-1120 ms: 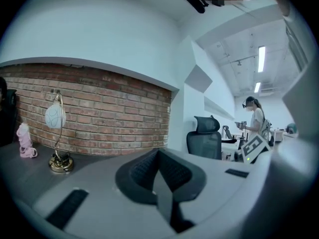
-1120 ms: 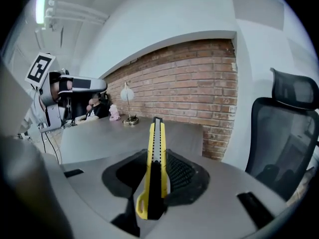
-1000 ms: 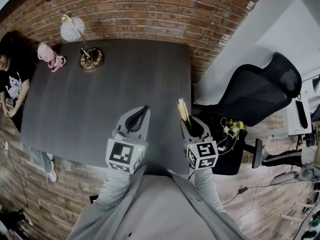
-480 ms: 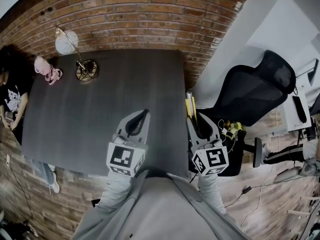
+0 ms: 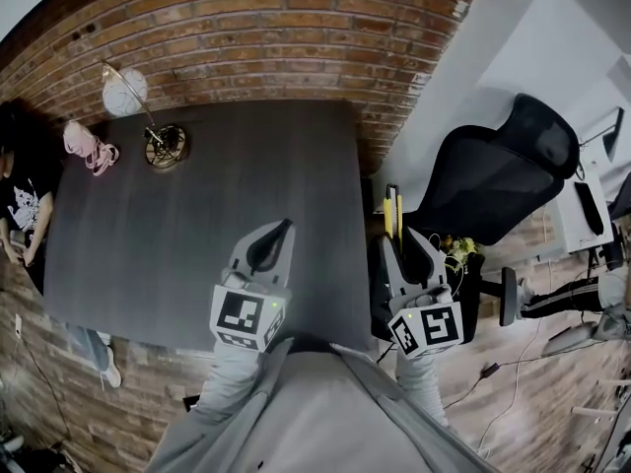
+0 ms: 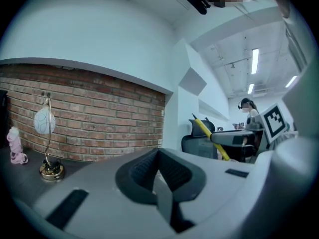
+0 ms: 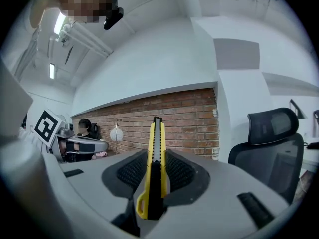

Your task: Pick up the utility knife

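The utility knife (image 5: 393, 212) is yellow and black, and it stands on edge between the pads of my right gripper (image 5: 403, 245), which is shut on it. In the right gripper view the knife (image 7: 155, 168) points straight ahead from the right gripper (image 7: 154, 158), held in the air past the right edge of the table. My left gripper (image 5: 273, 245) hovers over the table's near part, shut with nothing in it. In the left gripper view the left gripper (image 6: 158, 158) shows closed jaws, with the knife (image 6: 208, 132) off to the right.
A dark grey table (image 5: 197, 215) stands against a brick wall (image 5: 276, 37). A gold-based lamp (image 5: 163, 146) and a pink object (image 5: 87, 146) sit at its far left. A person (image 5: 15, 195) is at the left edge. A black office chair (image 5: 503, 180) stands at the right.
My right gripper has risen with the knife and drifted right, away from the table's edge. The left gripper has stayed where it was.
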`<state>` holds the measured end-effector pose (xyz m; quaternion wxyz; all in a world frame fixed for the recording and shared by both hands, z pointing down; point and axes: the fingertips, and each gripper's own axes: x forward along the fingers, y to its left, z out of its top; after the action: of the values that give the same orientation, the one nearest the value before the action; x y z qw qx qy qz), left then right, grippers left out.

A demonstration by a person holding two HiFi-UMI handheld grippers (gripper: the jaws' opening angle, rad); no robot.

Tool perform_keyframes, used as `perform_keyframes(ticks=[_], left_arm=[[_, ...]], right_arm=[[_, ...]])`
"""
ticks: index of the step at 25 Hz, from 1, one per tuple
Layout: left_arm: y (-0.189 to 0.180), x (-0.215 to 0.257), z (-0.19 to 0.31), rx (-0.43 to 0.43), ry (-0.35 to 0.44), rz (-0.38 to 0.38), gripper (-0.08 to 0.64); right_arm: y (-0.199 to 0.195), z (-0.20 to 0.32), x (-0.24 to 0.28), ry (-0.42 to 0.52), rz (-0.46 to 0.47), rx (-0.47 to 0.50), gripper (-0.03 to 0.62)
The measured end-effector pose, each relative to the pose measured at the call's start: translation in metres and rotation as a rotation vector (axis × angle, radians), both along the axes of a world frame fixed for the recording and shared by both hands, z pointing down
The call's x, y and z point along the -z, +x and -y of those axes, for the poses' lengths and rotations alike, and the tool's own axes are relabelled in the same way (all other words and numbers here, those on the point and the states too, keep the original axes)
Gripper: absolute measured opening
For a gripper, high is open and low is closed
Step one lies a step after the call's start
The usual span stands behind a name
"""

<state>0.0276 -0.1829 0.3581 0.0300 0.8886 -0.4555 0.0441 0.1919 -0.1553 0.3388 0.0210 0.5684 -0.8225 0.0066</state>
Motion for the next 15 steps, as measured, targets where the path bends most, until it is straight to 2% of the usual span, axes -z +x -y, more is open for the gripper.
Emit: perform_keyframes(ticks=[15], left_arm=[[0.0013, -0.0018, -0.0051, -0.009, -0.007, 0.001, 0.020]], right_arm=[[-0.0036, -0.0073, -0.0047, -0.019, 0.009, 0.019, 0.130]])
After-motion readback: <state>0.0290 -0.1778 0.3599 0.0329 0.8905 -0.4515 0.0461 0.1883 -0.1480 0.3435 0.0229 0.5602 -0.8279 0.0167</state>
